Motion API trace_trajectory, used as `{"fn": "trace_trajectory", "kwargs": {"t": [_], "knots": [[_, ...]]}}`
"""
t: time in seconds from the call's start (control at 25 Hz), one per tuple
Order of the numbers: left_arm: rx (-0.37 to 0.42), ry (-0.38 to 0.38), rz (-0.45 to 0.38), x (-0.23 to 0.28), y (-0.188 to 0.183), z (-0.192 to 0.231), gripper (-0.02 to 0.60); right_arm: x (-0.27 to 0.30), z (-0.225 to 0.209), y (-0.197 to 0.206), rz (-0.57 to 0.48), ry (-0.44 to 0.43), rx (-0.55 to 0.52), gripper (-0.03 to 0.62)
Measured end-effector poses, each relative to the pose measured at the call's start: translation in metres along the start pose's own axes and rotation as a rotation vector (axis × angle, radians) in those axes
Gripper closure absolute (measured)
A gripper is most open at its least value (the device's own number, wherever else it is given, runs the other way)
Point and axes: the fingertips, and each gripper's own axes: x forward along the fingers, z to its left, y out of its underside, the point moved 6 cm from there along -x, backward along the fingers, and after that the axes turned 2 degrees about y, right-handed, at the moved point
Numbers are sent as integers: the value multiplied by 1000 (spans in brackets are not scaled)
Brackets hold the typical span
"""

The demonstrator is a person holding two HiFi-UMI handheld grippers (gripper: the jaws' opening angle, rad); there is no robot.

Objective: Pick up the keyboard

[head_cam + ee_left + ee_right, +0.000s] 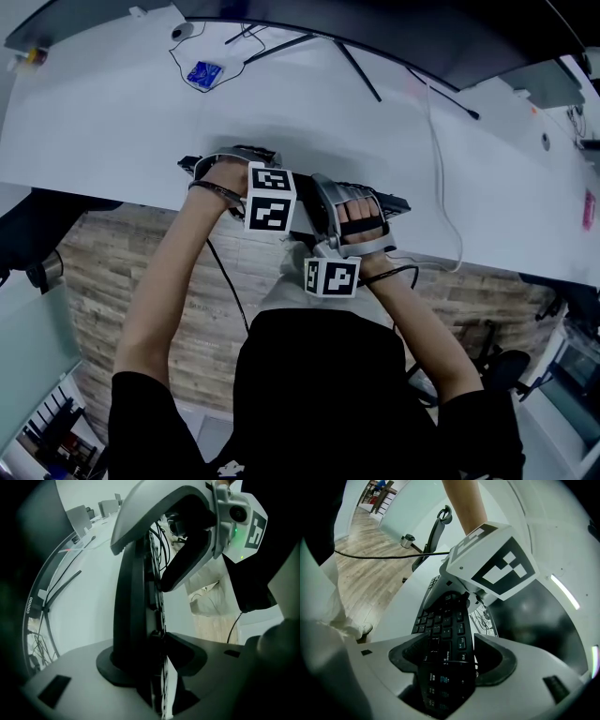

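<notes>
A black keyboard [392, 200] lies along the near edge of the white desk [112, 122], mostly hidden under my hands. My left gripper [239, 159] points straight down over the keyboard's left part. In the left gripper view the keyboard [140, 620] runs edge-on between the pads, and the left gripper [157, 653] is shut on it. My right gripper [349, 194] sits at the keyboard's right part. In the right gripper view the keyboard [445, 625] shows its keys and fills the gap between the pads, with the right gripper [450, 660] shut on it.
A wide curved monitor [422, 37] stands at the back of the desk, with dark cables and a white cable [436, 159] trailing toward the front. A small blue object [203, 73] lies at the back left. Wood floor and chair bases show below the desk edge.
</notes>
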Motion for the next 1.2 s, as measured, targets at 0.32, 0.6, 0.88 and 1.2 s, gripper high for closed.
{"fn": "trace_trajectory", "kwargs": {"t": [0.32, 0.6, 0.88, 1.2], "knots": [[-72, -4, -4, -8, 4, -11, 503, -17, -10, -13, -58, -25, 47, 284], [-237, -58, -18, -18, 24, -22, 503, -33, -48, -15, -106, 26, 184, 284], [-494, -180, -143, -52, 40, -28, 503, -50, -105, -16, -171, 77, 386, 284], [-726, -378, -274, -105, 55, -36, 503, -75, -169, -25, -302, 166, 531, 543]]}}
